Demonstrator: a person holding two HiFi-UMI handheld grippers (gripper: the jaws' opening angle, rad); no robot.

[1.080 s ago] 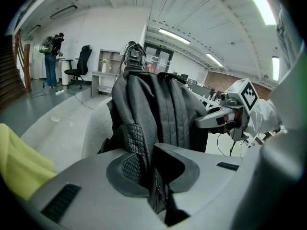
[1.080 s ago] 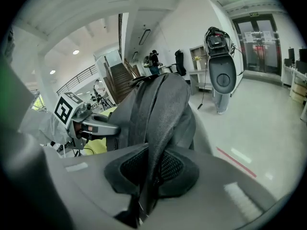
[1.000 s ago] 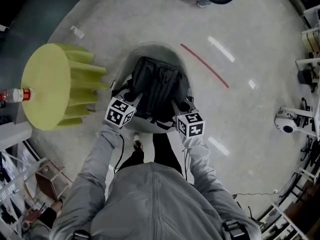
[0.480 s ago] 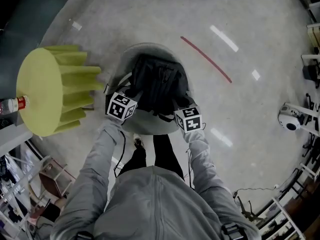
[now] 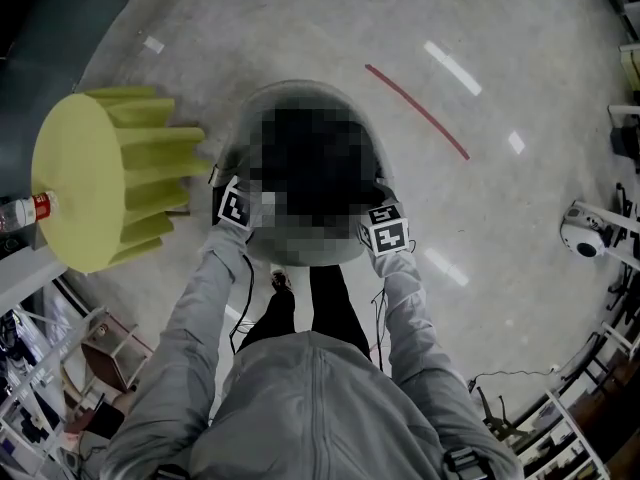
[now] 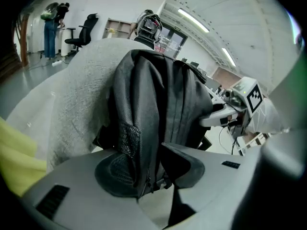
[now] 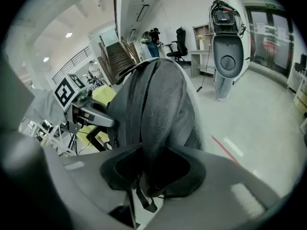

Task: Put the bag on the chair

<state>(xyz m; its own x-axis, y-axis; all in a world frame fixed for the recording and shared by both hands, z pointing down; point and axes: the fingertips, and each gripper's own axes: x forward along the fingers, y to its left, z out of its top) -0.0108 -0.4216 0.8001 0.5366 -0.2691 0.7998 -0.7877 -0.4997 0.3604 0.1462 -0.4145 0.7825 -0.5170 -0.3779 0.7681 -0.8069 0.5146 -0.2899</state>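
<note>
Floor (image 5: 480, 228) wide right of chair (image 5: 300, 96), yellow stool (image 5: 90, 178) near left; left claw (image 6: 151, 169), right claw (image 7: 153, 171) opening, bag (image 6: 158, 109) between jaws.

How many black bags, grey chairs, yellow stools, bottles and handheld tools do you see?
1 bag
1 chair
1 stool
1 bottle
2 tools: left tool and right tool, jaws opening, bag between them
Total: 6

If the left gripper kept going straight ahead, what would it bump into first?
The dark bag: a fold of it sits right between the left gripper's opening jaws. Behind it is probably the grey chair back, though depth is hard to judge.
</note>
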